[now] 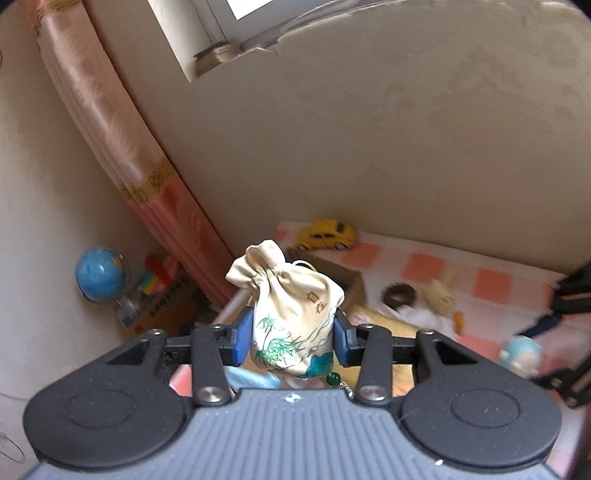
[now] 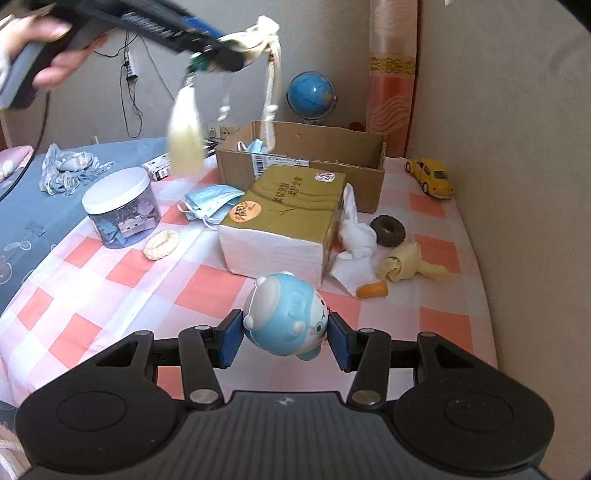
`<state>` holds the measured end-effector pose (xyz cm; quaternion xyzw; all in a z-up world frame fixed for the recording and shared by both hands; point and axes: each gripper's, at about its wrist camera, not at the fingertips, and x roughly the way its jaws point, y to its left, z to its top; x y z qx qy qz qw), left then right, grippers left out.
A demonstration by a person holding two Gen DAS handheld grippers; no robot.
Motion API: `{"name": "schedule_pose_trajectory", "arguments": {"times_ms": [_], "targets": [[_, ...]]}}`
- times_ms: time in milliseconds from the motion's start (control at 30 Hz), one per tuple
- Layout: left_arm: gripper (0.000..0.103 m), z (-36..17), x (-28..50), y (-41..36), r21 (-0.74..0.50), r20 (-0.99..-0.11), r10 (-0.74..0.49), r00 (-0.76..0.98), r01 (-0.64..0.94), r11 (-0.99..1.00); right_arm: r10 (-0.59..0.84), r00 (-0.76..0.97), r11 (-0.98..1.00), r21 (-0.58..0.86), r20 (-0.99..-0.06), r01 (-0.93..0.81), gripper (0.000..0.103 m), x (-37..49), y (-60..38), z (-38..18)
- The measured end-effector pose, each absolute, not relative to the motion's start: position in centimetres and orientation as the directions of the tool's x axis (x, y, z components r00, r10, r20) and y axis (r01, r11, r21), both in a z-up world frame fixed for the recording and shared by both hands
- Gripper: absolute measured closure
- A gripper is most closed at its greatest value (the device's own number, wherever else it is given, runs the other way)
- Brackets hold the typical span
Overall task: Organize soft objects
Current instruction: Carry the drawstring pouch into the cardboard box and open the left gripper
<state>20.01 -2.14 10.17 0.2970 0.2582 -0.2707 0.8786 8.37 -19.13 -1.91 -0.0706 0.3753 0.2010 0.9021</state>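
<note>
Both grippers are loaded: the left gripper (image 1: 293, 338) clamps the drawstring pouch (image 1: 291, 314) aloft, probably over the cardboard box (image 2: 314, 155), so it should lower before releasing, while the right gripper (image 2: 284, 338) pinches the blue plush toy (image 2: 286, 317) just above the checked cloth (image 2: 110, 280).

Soft daylight, moderately bright; in the left wrist view it comes from a window (image 1: 243, 7) at the top, blown out white, with no hard shadows on the wall. Strong fisheye bending curves the curtain (image 1: 110, 147) and wall lines, with dark corners in both views. Motion blur smears the left wrist background; in the right wrist view the raised left hand-held gripper (image 2: 214, 55) and its dangling tassel (image 2: 184, 136) are blurred, the checkered surface (image 2: 110, 273) sharp.
</note>
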Motion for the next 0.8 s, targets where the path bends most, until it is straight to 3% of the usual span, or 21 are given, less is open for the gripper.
{"name": "schedule_pose_trajectory", "arguments": {"times_ms": [567,800], "targets": [[0.061,6.0,31.3,-7.2,0.479,-0.575,-0.304,0.760,0.613,0.628,0.273,0.631,0.938,0.056,-0.726,-0.342,0.049,10.9,-20.8,-3.0],[0.060,2.2,30.8,-6.0,0.481,-0.650,-0.270,0.710,0.659,0.578,0.278,0.620,0.938,0.067,-0.734,-0.340,0.049,11.4,-21.0,-3.5]]}}
